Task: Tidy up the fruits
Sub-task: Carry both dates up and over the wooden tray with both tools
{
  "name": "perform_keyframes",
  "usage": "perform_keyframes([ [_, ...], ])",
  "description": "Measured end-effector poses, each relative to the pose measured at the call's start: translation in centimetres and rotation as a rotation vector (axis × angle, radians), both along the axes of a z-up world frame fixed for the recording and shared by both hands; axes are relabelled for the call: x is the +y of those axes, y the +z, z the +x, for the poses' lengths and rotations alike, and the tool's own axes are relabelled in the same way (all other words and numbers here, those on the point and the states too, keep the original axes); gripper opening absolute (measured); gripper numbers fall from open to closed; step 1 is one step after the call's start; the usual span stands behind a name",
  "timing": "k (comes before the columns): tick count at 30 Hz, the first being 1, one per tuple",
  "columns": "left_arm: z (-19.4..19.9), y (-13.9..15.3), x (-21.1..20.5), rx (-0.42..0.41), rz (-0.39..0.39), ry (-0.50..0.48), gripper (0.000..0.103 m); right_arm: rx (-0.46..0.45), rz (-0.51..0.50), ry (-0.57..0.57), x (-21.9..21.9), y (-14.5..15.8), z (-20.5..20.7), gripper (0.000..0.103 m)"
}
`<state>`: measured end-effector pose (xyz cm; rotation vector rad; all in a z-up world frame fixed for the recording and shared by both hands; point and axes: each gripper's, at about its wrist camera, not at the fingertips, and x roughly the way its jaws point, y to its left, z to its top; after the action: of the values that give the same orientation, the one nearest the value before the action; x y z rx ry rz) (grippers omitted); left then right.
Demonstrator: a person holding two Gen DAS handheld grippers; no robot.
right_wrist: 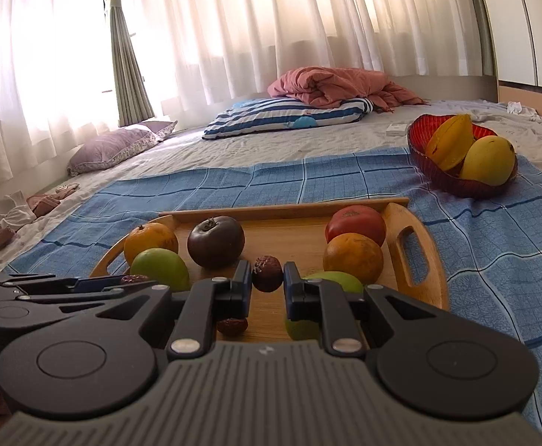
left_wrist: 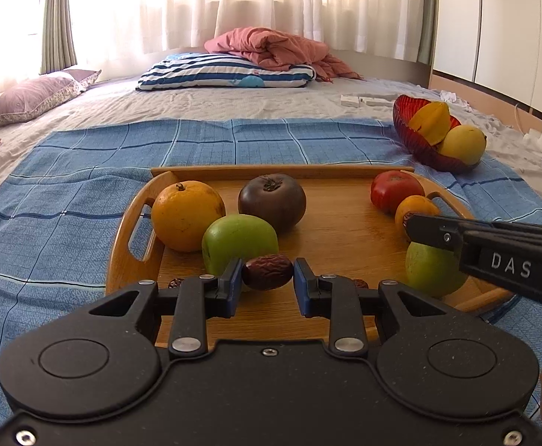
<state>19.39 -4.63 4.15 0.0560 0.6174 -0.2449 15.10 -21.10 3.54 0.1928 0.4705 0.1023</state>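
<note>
A wooden tray [left_wrist: 319, 238] on the blue checked cloth holds an orange [left_wrist: 187, 215], a dark tomato [left_wrist: 272, 201], a red tomato [left_wrist: 395, 189], a small orange [left_wrist: 414, 210], two green fruits [left_wrist: 239, 241] [left_wrist: 432, 269] and loose red dates. My left gripper [left_wrist: 267, 278] is shut on a red date [left_wrist: 267, 276] just above the tray. My right gripper [right_wrist: 267, 278] is shut on another red date [right_wrist: 267, 273] over the tray [right_wrist: 401, 234]; a further date [right_wrist: 231, 326] lies below it. A red bowl [left_wrist: 415, 137] [right_wrist: 456, 182] at the far right holds a starfruit and a mango.
The tray sits on a bed. A striped pillow [left_wrist: 230, 72] with a pink quilt [left_wrist: 271, 46] lies at the back, a purple pillow [left_wrist: 36, 96] at the left. Small white boxes [left_wrist: 367, 101] lie near the bowl. Curtains hang behind.
</note>
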Motion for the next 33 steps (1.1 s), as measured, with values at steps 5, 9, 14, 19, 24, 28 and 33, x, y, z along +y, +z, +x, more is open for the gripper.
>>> perform_keyframes([
  [5, 1.0, -0.3, 0.0, 0.017, 0.003, -0.003, 0.028, 0.097, 0.044, 0.015, -1.6, 0.6, 3.1, 0.021],
  [9, 0.8, -0.6, -0.3, 0.031, -0.011, -0.029, 0.028, 0.162, 0.038, 0.044, -1.6, 0.7, 5.0, 0.021],
  [14, 0.5, -0.9, -1.0, 0.030, 0.006, -0.060, 0.028, 0.249, -0.012, 0.070, -0.5, 0.3, 7.0, 0.021],
  [19, 0.9, -1.4, -1.4, 0.051, -0.005, -0.056, 0.028, 0.299, -0.010, 0.091, 0.3, -0.1, 8.4, 0.022],
  [24, 1.1, -2.1, -2.1, 0.060, 0.007, -0.061, 0.028, 0.318, -0.021, 0.105, 1.0, -0.2, 8.7, 0.022],
  [28, 1.3, -2.5, -2.5, 0.066, 0.015, -0.055, 0.028, 0.323, -0.043, 0.117, 1.5, -0.3, 9.1, 0.022],
  [33, 1.6, -3.1, -2.8, 0.075, 0.018, -0.045, 0.028, 0.336, -0.064, 0.127, 2.1, -0.3, 9.4, 0.022],
])
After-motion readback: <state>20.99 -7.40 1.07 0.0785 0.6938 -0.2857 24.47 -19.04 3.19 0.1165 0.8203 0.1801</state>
